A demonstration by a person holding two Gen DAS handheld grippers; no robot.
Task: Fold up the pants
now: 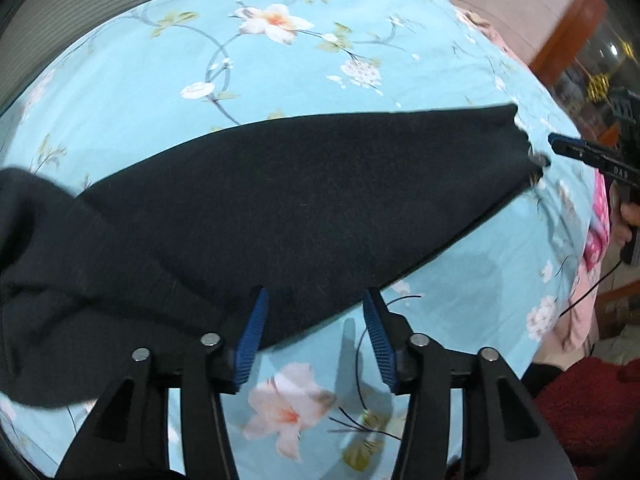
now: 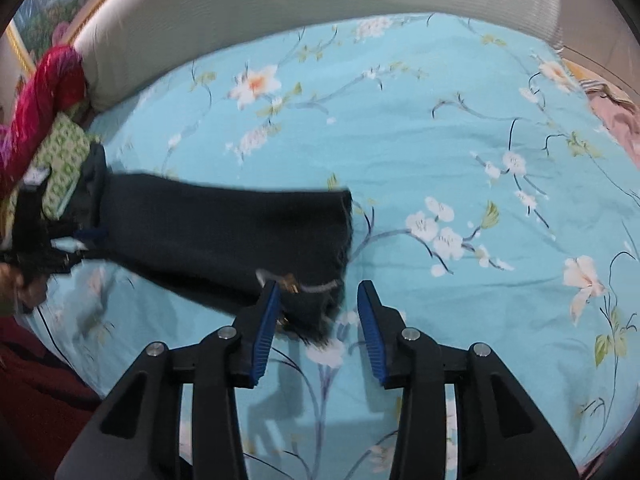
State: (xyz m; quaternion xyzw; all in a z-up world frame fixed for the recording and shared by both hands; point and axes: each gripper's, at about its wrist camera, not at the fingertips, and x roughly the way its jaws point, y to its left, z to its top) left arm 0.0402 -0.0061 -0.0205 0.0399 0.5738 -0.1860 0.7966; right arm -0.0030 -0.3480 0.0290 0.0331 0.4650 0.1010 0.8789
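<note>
Dark navy pants (image 1: 280,200) lie stretched across a light blue floral bedsheet (image 1: 280,60). In the left wrist view my left gripper (image 1: 314,300) is open, its blue pads at the pants' near edge. The bunched waist end lies at the left (image 1: 48,280). The right gripper's fingers (image 1: 580,152) show at the far right by the leg cuff. In the right wrist view my right gripper (image 2: 316,292) is open, just over the frayed cuff end (image 2: 320,304) of the pants (image 2: 224,232). The left gripper (image 2: 36,248) shows blurred at the far left.
A grey ribbed headboard (image 2: 280,8) runs along the far side of the bed. Red and green patterned fabric (image 2: 48,120) lies at the left end. Pink floral bedding (image 1: 596,240) and a dark red cloth (image 1: 592,412) lie at the bed's near right edge.
</note>
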